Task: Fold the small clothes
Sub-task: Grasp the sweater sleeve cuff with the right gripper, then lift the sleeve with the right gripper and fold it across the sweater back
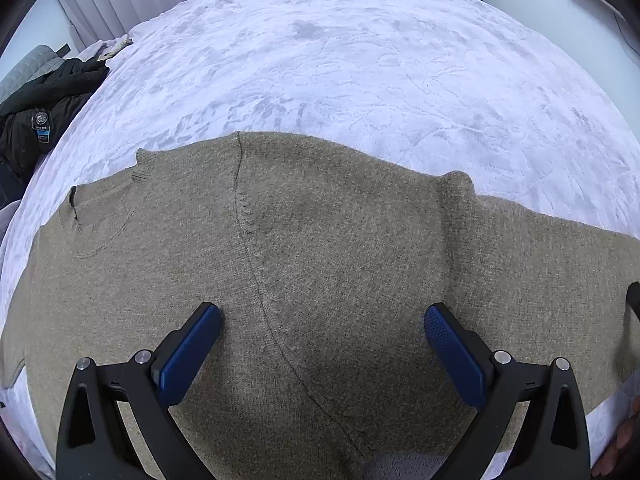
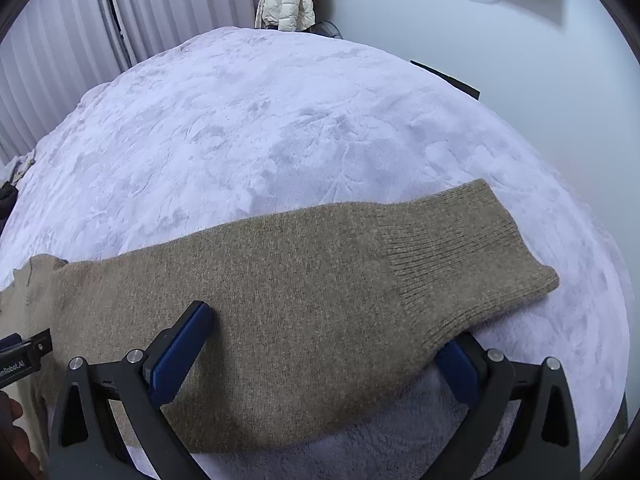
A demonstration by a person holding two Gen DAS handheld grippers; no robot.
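Left wrist: left gripper (image 1: 322,320) jaws wide, empty, over sweater (image 1: 320,240) | right gripper (image 2: 324,336) jaws wide, straddling sleeve (image 2: 440,248)

Left wrist view: the sweater (image 1: 320,260) runs off the frame at left, right and bottom; its hem is not seen. A dark blurred shape (image 1: 632,300) at the right edge cannot be identified. The label on the black jacket (image 1: 44,104), upper left, is too small to read.

Right wrist view: the right gripper's (image 2: 324,344) right finger is partly hidden under the sleeve (image 2: 320,300). The sleeve's shoulder end is cut off at left. The left gripper (image 2: 24,354) shows only a corner at the left edge.
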